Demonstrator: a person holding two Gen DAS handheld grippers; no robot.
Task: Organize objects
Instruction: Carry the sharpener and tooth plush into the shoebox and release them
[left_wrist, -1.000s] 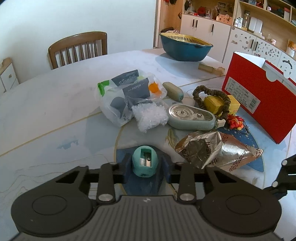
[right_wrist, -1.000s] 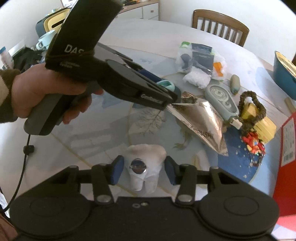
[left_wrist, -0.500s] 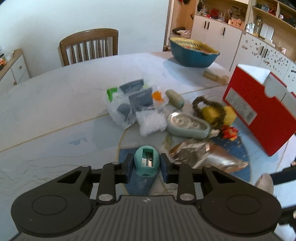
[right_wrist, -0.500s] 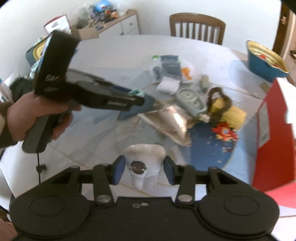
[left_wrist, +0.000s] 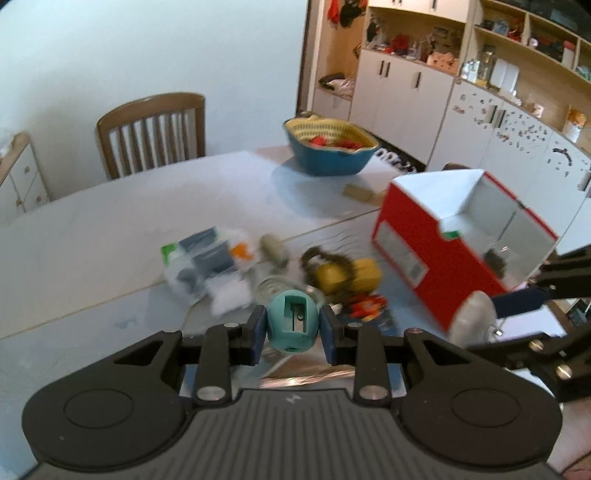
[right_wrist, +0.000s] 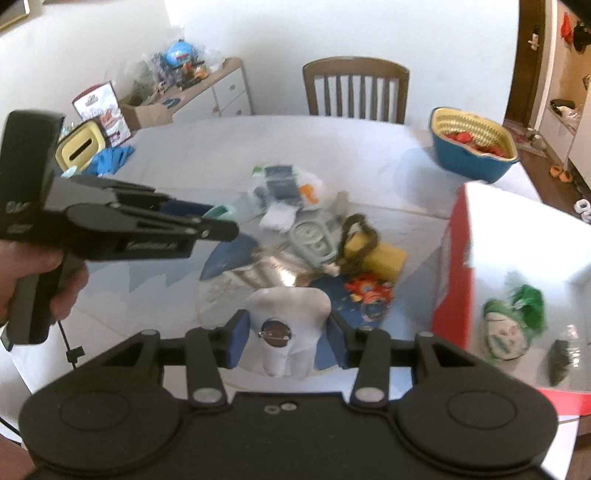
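Big pale marble-look desk (right_wrist: 207, 155) with a messy pile mid-desk: clear plastic bag of packets (right_wrist: 286, 184), crinkled silver foil pouch (right_wrist: 269, 271), yellow block with a brown braided loop (right_wrist: 373, 251). Blue bowl with a yellow strainer insert (right_wrist: 471, 147) sits by the far edge, open red cardboard box (left_wrist: 458, 251) toward the right edge.

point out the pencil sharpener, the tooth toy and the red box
sharpener (left_wrist: 293, 319), left wrist view, its teal front face.
tooth toy (right_wrist: 291, 314), right wrist view, its white crown.
red box (left_wrist: 424, 258), left wrist view, its red side.
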